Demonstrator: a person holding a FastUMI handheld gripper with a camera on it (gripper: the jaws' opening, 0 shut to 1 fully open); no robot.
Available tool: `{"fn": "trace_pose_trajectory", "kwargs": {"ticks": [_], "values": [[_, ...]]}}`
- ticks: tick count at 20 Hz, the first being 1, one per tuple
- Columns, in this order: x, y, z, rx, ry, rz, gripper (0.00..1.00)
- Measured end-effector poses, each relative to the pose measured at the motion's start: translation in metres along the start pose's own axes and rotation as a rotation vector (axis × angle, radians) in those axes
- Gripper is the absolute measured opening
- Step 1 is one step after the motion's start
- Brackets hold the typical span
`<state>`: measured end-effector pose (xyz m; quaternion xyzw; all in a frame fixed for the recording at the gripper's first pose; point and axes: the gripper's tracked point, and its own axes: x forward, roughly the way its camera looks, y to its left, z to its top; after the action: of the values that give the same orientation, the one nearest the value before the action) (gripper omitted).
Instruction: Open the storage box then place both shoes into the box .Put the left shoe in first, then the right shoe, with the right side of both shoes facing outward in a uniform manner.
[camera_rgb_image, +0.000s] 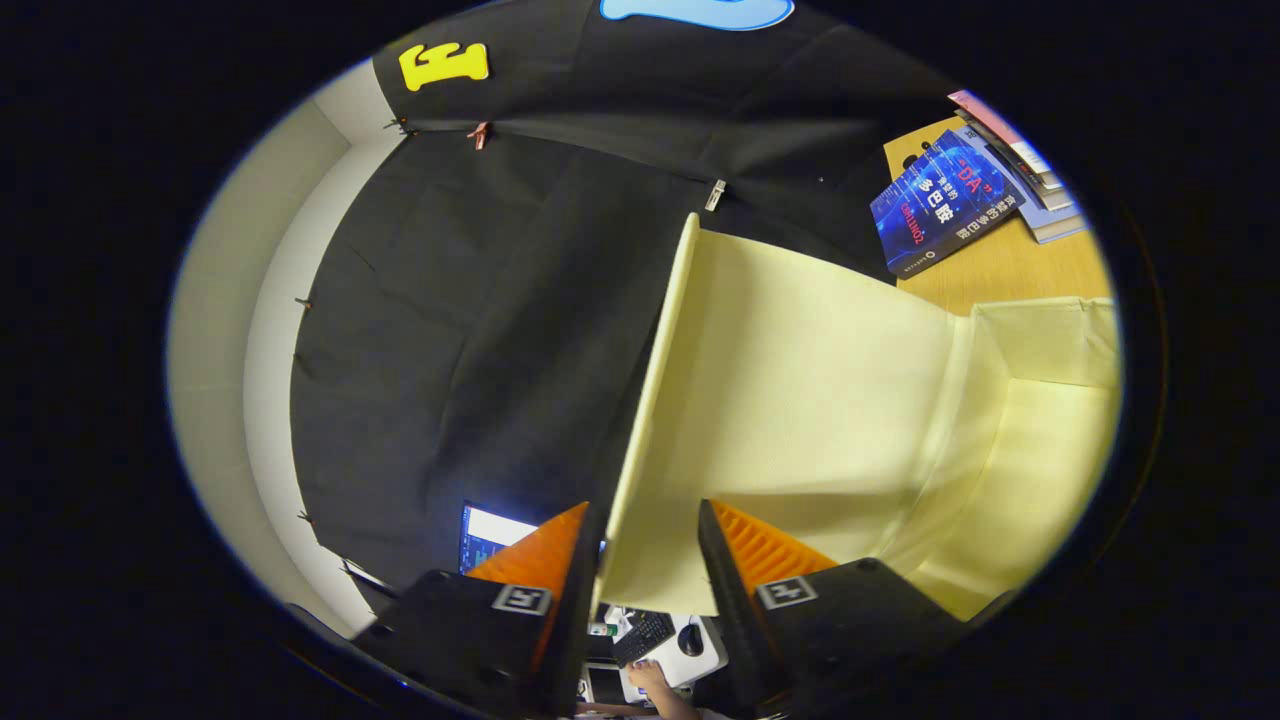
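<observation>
Gripper (648, 560) at the raised lid (800, 400) of the storage box (1040, 470).

The jaws stand parted, with the pale yellow lid's lower edge passing between them; one finger lies to either side of the panel, and whether both press on it cannot be told. The lid runs up and away ahead of the jaws, its thin edge turned toward the camera. Beyond the right-hand finger the box's pale yellow interior opens, its far wall and floor visible. Past the box lies the wooden tabletop (1000, 270), carrying a blue book (940, 205) beside a small stack of books (1030, 180). Beyond the left-hand finger hangs the black cloth wall (480, 330), with a lit screen (490, 535) just ahead. Between the fingers, lower down, a person's hand (650, 680) rests near a keyboard (642, 636).
</observation>
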<state>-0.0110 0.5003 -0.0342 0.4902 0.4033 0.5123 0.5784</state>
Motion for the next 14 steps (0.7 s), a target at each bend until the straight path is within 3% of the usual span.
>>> {"fn": "trace_pose_trajectory", "kwargs": {"ticks": [1,3,10,14], "values": [[-0.001,-0.004,-0.004,-0.013,0.01,-0.012,0.77],[-0.007,-0.011,-0.006,-0.011,0.016,-0.026,0.92],[-0.07,-0.021,0.029,-0.005,-0.125,-0.094,0.93],[-0.126,-0.025,0.047,-0.12,-0.219,-0.185,0.93]]}}
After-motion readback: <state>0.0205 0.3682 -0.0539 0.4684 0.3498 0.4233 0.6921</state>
